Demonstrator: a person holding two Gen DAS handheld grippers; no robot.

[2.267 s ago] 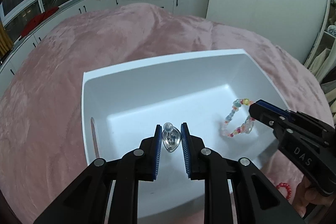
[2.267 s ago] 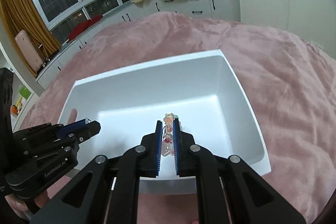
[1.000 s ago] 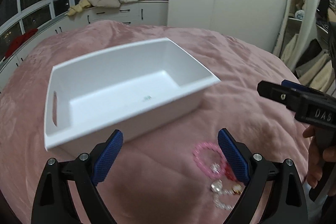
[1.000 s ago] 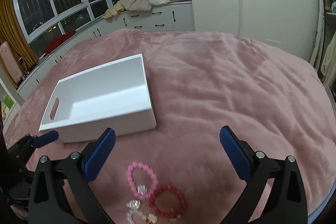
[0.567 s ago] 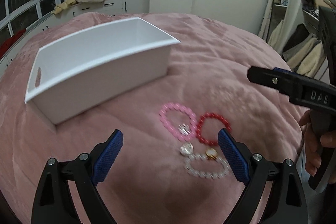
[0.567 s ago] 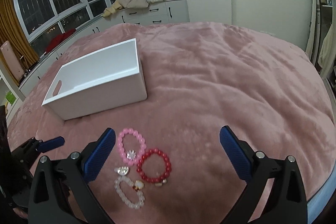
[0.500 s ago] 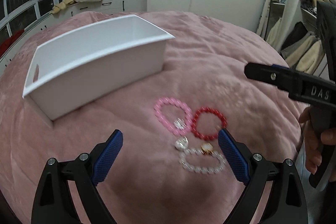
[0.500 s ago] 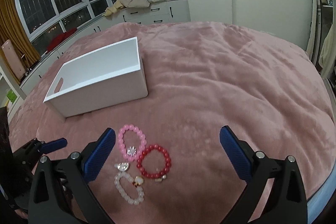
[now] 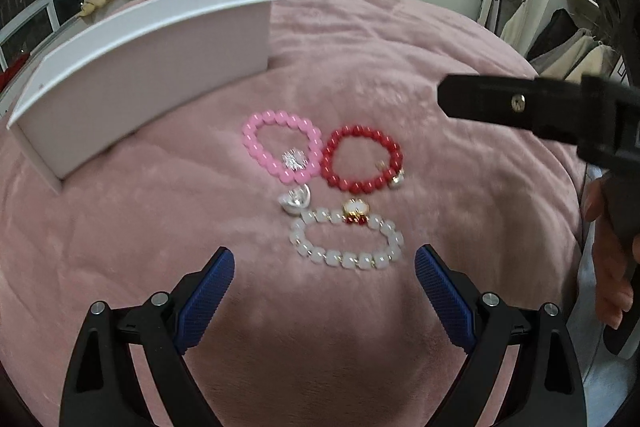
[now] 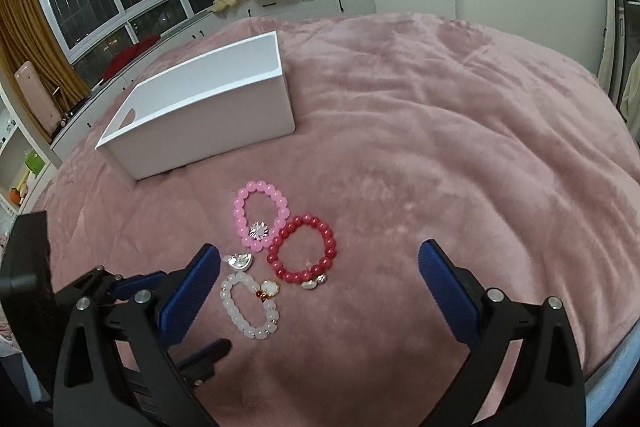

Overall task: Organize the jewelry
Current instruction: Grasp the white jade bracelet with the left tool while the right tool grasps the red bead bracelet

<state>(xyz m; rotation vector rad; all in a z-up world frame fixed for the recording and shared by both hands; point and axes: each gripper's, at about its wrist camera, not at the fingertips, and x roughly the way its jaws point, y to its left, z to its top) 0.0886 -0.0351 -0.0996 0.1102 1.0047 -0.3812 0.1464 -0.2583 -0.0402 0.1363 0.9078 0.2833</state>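
Both grippers hang spread wide and empty: the left gripper (image 9: 324, 281) frames the white bead bracelet (image 9: 346, 239) at lower centre, the right gripper (image 10: 320, 273) sits over the red bead bracelet (image 10: 303, 254). The pink bead bracelet (image 9: 282, 146) and a small silver charm (image 9: 294, 200) lie touching them on the pink blanket (image 9: 400, 39), the white bin (image 9: 132, 67) at upper left. Best to lower straight onto one strand of beads and pinch it clear of its neighbours, so nothing drags along.

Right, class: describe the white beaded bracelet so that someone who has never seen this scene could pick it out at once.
Find the white bin on the pink blanket; three bracelets lie in front of it. The white beaded bracelet is farthest from the bin, below the pink bracelet and red bracelet. Only it has pale translucent beads with a gold-and-red charm.
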